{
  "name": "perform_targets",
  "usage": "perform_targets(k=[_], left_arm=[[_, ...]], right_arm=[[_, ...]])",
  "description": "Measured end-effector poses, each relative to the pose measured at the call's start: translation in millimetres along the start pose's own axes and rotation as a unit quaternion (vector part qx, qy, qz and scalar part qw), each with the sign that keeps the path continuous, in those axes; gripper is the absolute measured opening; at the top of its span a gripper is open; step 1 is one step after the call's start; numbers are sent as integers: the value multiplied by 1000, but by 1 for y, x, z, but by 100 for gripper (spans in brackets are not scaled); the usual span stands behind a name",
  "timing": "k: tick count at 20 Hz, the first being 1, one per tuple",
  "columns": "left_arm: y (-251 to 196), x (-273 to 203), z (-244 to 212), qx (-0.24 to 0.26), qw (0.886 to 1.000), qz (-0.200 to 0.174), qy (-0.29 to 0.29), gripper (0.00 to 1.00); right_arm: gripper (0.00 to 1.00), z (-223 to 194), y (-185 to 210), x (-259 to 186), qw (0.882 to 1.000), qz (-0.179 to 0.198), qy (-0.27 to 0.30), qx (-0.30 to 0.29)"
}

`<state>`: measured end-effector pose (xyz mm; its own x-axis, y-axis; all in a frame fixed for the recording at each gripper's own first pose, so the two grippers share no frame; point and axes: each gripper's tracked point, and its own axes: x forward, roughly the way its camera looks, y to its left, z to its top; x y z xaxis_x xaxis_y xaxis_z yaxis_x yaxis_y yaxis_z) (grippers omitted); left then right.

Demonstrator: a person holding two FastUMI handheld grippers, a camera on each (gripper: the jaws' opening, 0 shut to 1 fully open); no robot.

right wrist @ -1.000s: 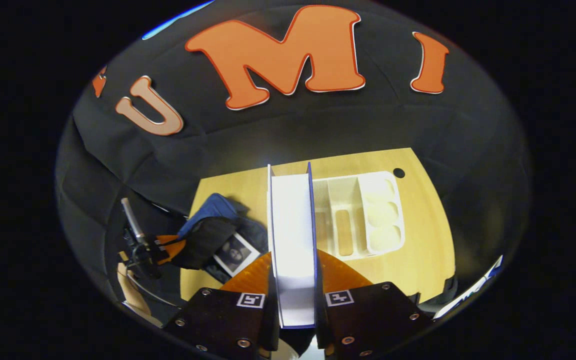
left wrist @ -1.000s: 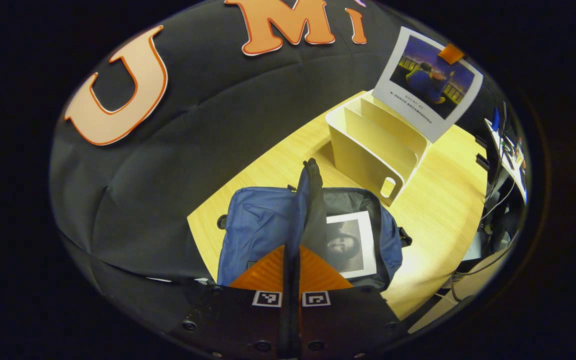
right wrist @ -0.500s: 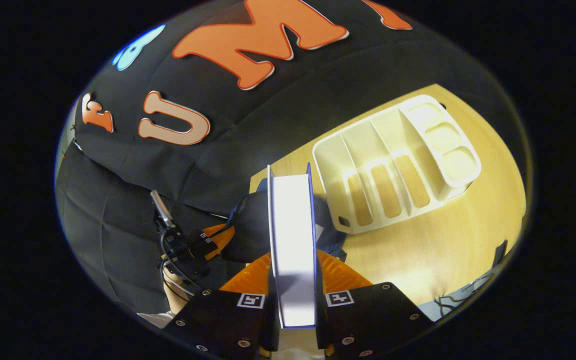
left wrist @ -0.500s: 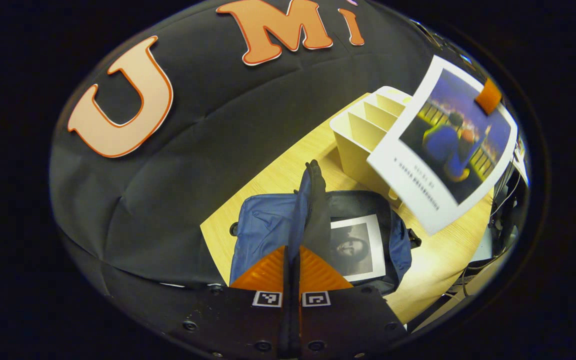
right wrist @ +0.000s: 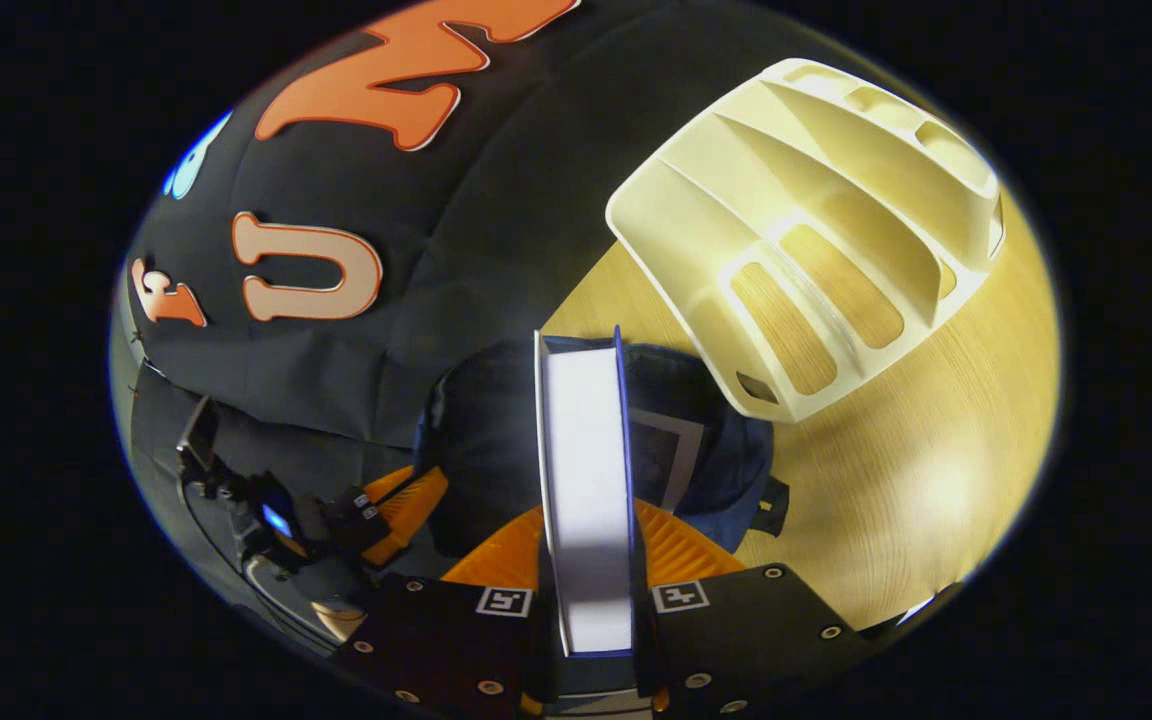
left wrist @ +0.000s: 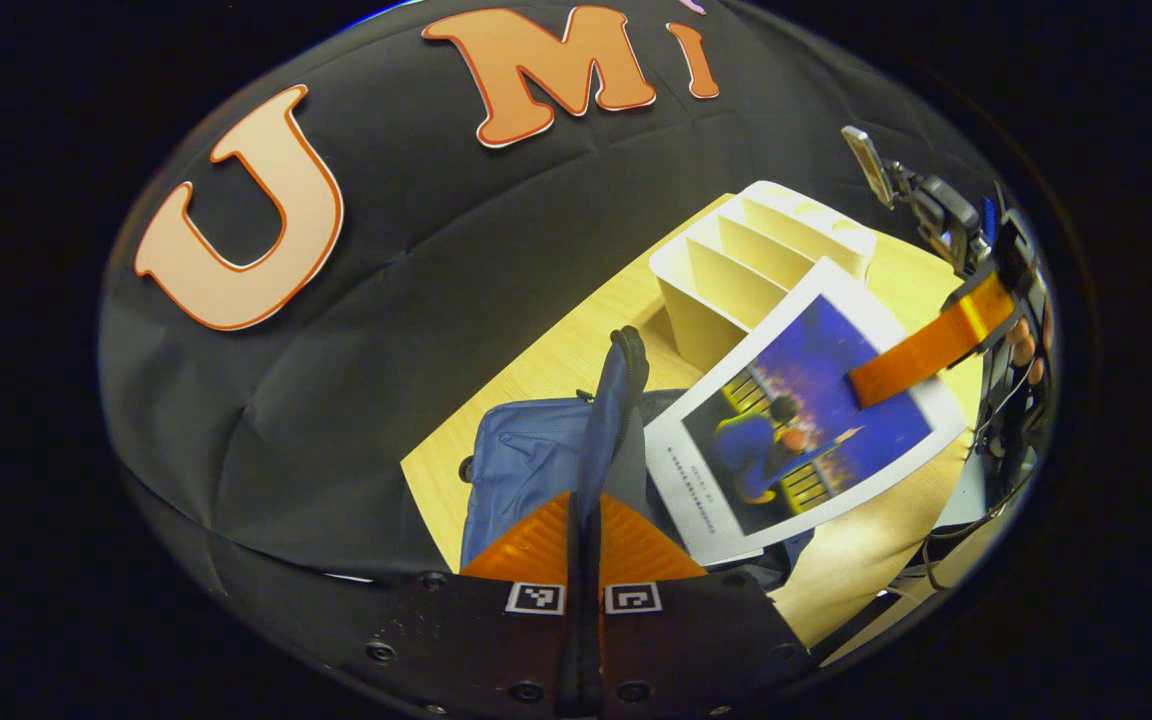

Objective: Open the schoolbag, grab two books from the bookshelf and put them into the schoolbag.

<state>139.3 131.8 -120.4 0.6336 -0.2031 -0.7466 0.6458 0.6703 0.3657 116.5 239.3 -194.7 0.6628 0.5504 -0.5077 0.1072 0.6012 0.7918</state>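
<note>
The right gripper (right wrist: 591, 560) clamps the second book (right wrist: 586, 480), both fingers pressed on its covers, long axis running straight ahead of them. Beyond and below the book's far edge lies the open schoolbag (right wrist: 726, 470) on the bench (right wrist: 916, 450), another book (right wrist: 671, 450) already inside. The left gripper (left wrist: 584, 545) pinches the bag's flap (left wrist: 616, 400) upright, closed on it, keeping the mouth clear.

Left gripper view: high above schoolbag (left wrist: 521, 470), facing down toward desk (left wrist: 546, 360), bookshelf (left wrist: 736, 270) beyond. Right gripper view: close over schoolbag (right wrist: 726, 440), facing down, bookshelf (right wrist: 816, 250) near. Shared: schoolbag, bookshelf, desk (right wrist: 916, 450).
</note>
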Motion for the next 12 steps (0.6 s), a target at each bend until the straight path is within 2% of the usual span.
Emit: perform_targets(k=[6, 12], left_arm=[[-4, -10, 4, 9, 1000, 5, -9, 0], [-8, -14, 13, -3, 1000, -5, -21, 1]], right_arm=[[29, -23, 13, 70, 1000, 3, -3, 30], [29, -23, 33, 113, 998, 18, -30, 61]])
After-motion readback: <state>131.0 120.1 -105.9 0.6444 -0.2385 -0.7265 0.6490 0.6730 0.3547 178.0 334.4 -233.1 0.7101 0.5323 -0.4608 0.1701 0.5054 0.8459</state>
